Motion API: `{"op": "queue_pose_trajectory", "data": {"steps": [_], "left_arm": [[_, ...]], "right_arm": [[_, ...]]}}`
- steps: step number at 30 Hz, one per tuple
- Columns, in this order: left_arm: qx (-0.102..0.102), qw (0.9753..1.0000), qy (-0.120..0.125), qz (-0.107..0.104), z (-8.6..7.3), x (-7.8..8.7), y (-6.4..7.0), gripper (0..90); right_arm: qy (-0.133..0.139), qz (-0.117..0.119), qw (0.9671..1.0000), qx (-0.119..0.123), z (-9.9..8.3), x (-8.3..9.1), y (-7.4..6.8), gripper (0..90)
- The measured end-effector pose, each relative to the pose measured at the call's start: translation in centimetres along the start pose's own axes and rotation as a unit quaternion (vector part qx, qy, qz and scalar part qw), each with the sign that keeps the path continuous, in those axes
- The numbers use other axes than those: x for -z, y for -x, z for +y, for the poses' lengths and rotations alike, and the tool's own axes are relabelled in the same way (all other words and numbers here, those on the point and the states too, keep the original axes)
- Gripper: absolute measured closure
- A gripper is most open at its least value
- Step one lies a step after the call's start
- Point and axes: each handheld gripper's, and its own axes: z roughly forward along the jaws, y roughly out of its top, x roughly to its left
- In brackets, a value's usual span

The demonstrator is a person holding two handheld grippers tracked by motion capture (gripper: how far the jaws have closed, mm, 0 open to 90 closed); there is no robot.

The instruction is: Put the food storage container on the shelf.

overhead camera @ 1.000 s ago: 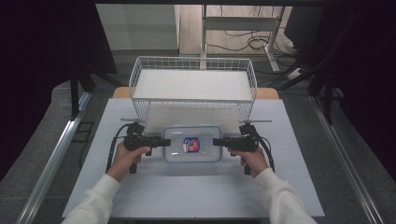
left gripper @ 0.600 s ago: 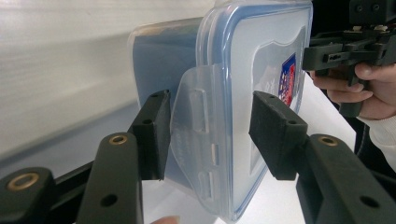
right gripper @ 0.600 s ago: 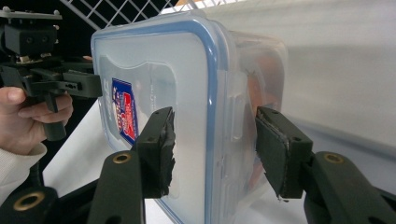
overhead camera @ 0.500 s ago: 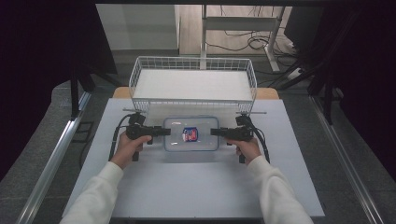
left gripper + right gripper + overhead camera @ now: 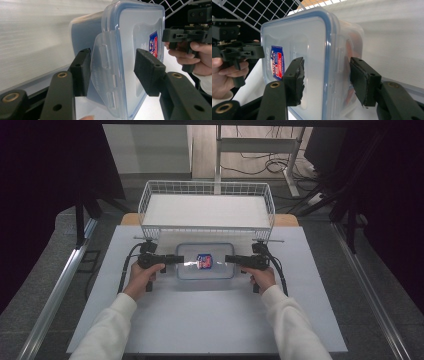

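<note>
A clear plastic container (image 5: pixel 205 261) with a blue-rimmed lid and a red and blue label sits just in front of the wire basket. My left gripper (image 5: pixel 181 260) holds its left end and my right gripper (image 5: pixel 227 260) holds its right end. In the left gripper view the container (image 5: pixel 130 50) stands edge-on, and the left gripper (image 5: pixel 113 67) has its jaws on either side of the lid clip. In the right gripper view the right gripper (image 5: pixel 328 75) clamps the other end of the container (image 5: pixel 299 37), one pad on the lid and one on the base.
A white wire basket (image 5: pixel 207 187) with a pale liner stands at the table's far edge, right behind the container. The white table top (image 5: pixel 210 320) stretches toward the person. Cables trail from both grippers along the table.
Both grippers and the container between them have moved away from the person, toward the wire basket.
</note>
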Motion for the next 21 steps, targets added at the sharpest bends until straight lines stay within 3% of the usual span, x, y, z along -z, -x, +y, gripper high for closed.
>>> {"op": "queue_pose_trajectory", "data": {"steps": [11,16,21], "left_arm": [[0.042,0.9986,0.023,0.021,0.07,-0.6,0.07,47.0],[0.041,0.9982,0.03,0.031,0.06,-0.82,0.04,46.5],[0.04,0.9975,0.035,0.046,0.02,-1.0,0.25,45.0]], "right_arm": [[0.015,-0.017,0.9994,-0.025,0.02,-0.58,0.06,43.2],[0.022,-0.024,0.9987,-0.04,0.02,-0.86,0.12,42.5],[0.024,-0.032,0.9985,-0.038,-0.08,-0.98,0.1,39.7]]}}
